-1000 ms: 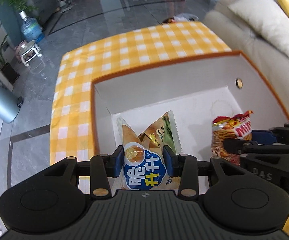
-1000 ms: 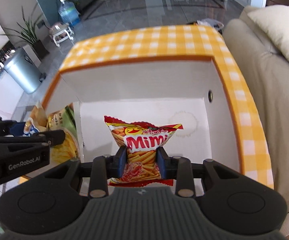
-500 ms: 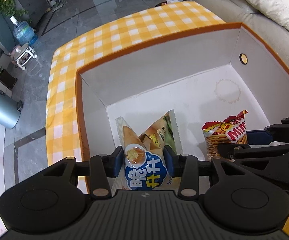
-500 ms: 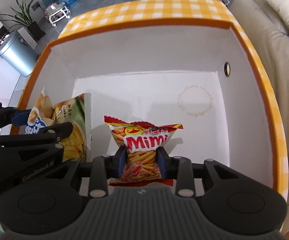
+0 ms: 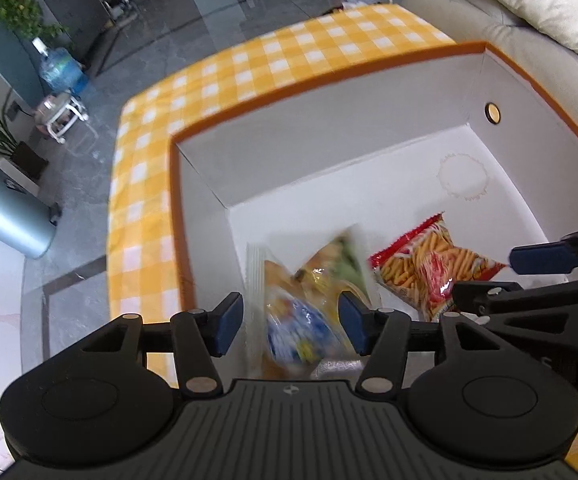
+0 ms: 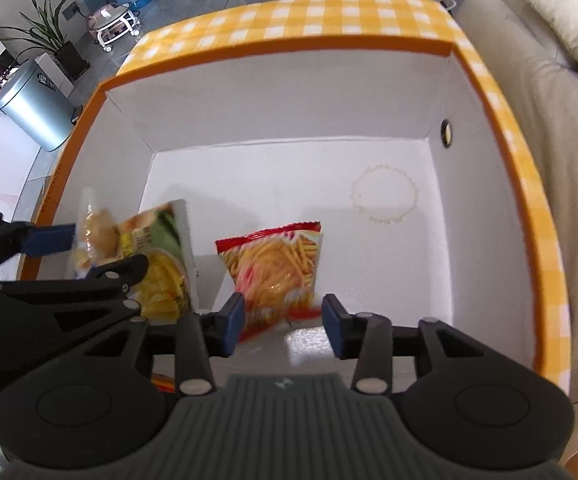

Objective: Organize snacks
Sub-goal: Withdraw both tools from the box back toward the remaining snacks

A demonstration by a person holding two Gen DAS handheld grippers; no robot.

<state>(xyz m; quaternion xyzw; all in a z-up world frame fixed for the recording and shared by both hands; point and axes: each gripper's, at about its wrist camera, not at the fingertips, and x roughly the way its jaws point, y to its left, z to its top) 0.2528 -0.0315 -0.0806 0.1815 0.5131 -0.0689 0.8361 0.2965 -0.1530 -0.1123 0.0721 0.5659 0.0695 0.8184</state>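
Both grippers hang over a white box with an orange rim [image 5: 329, 92] [image 6: 273, 46]. My left gripper [image 5: 291, 322] is opening; two blurred snack bags, a blue-and-yellow one [image 5: 301, 332] and a yellow-green one [image 5: 337, 260] [image 6: 161, 264], drop between its blue pads [image 5: 227, 322] without being pressed. My right gripper [image 6: 283, 324] is opening too. The red bag of stick snacks [image 6: 275, 268] [image 5: 429, 268] has slipped from its pads [image 6: 233, 322] and lies tilted on the box floor.
The box stands on a table with a yellow checked cloth [image 5: 249, 68]. A beige sofa with a cushion [image 5: 529, 8] is at the right. On the grey floor at the left stand a metal bin [image 5: 9, 216] [image 6: 37, 112], a water bottle [image 5: 61, 70] and plants.
Both grippers have opened and let go of their bags. The two left bags are falling, blurred. The red bag has dropped and tipped over onto the box floor.
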